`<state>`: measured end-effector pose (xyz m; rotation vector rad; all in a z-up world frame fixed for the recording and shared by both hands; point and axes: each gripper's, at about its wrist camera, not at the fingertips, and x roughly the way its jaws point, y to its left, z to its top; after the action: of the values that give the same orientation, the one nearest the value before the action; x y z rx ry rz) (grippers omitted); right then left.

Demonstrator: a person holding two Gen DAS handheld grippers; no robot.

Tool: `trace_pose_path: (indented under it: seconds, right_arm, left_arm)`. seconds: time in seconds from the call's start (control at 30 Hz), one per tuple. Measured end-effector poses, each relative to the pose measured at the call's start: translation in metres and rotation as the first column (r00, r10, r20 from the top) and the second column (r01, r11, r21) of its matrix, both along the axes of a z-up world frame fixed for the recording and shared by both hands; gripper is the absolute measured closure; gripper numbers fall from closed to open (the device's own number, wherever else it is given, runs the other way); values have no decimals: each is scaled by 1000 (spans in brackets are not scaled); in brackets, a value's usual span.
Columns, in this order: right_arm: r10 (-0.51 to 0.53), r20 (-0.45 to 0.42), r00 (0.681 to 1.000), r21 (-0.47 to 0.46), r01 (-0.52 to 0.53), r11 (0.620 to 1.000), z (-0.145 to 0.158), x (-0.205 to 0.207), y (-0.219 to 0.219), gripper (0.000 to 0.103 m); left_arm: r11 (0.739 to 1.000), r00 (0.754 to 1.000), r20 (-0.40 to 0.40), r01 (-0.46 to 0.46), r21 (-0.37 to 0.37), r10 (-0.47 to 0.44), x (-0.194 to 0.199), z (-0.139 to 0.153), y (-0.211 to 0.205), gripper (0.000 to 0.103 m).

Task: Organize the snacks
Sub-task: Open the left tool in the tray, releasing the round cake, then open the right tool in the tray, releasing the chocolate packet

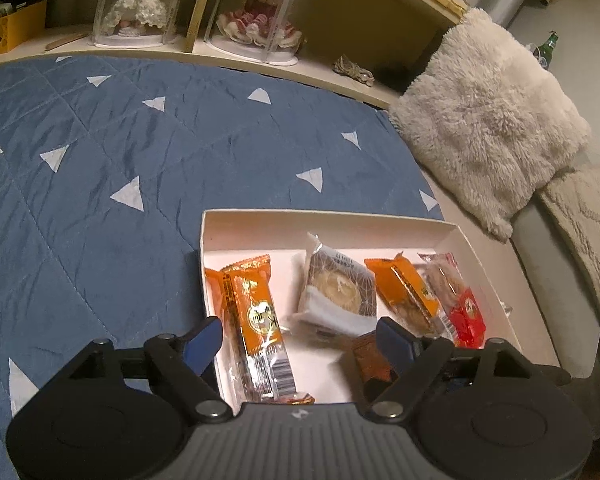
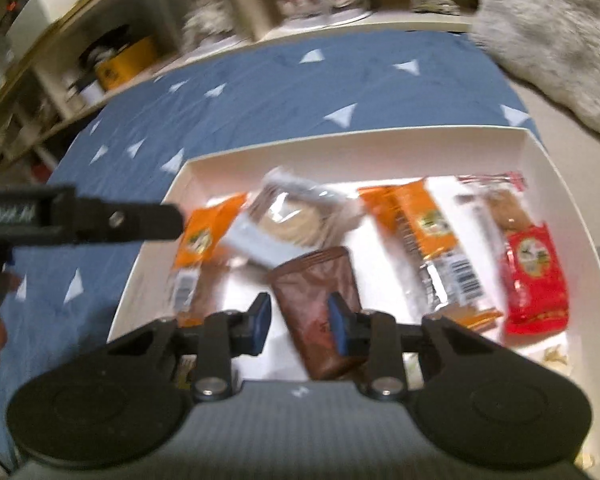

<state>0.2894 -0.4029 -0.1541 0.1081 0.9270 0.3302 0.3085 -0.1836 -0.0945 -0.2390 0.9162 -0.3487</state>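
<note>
Gathering wrapped snacks into a shallow white box on the bed

A low-walled white box (image 1: 452,236) of stiff card is set on a blue quilted bedcover (image 1: 100,160), its stitched fabric creased and printed with pale triangles. The box is judged to serve as the collecting tray, so the snacks are laid inside it roughly side by side.

Contents, as read from the left wrist view: a long orange packet (image 1: 256,320) of glossy foil with a barcode end, lying along the left wall; a clear-and-white wrapper holding a round pastry (image 1: 336,292), tilted against its neighbours; a second orange packet (image 1: 404,292); a red-ended packet (image 1: 460,304) with pale biscuit visible through clear film, nearest the right wall.

The right gripper (image 2: 300,320) is lowered over a brown packet (image 2: 320,300), matte and crinkled, flat and rectangular, lying near the front middle of the box. Its jaws are narrowed around the packet, one blue pad (image 2: 342,326) at each long edge; blur prevents telling whether the pads press on the wrapper, though the approach across the narrow width is judged right for so slack a packet.

The left gripper (image 1: 300,340) is held above the front of the box, jaws spread, nothing pinched. A fluffy cream cushion (image 1: 488,120) lies beyond the box.
</note>
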Motion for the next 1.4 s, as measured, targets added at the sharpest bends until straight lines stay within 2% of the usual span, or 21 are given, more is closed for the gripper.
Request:
trace_pose_path:
  seconds: [0.23,0.33,0.43,0.7,0.83,0.9,1.03,1.17,1.23,1.3,1.4]
  right_arm:
    - [83,-40,996,-32,-84,996,-2,-11,18,66]
    - [82,-49,995,-46,-84,995,-1,-15,20,66]
    - [25,-30,999,-73,-27,997,4,-19,19,66]
    - [-106,53,993,-45,108,993,30,-36,-11,63]
    - [-153,87,984,-28,156,987,40,-47,-16,47]
    - [-171,96,981,-29,174,984,44,-50,-16,36]
    - [-207,116,971,-48,214,976,54,-58,-14,26]
    - [-248,143,958,-51,257,965,67,-69,-16,13]
    - [-266,160,951,-45,276,960,75,-77,-18,11]
    - [-283,176,943,-37,294,955,81,-85,-20,2]
    - [-303,202,931,-24,314,949,92,-99,-22,1]
  left_arm:
    - [1000,1000,-1,3,8,-3,-4,3,2,19]
    - [1000,1000,0,7,11,-7,-5,4,1,19]
    - [1000,1000,3,13,14,-13,-9,7,1,19]
    - [1000,1000,10,20,23,-20,-20,15,4,19]
    - [999,1000,16,21,43,-22,-28,20,6,13]
    - [998,1000,23,20,54,-21,-33,24,8,8]
    - [997,999,39,10,71,-13,-44,34,14,0]
    - [997,999,53,-2,79,-2,-56,47,22,0]
    - [996,998,61,-9,89,3,-62,53,25,0]
    - [993,998,66,-14,113,6,-69,59,27,0]
    - [989,995,98,-19,148,4,-83,69,31,0]
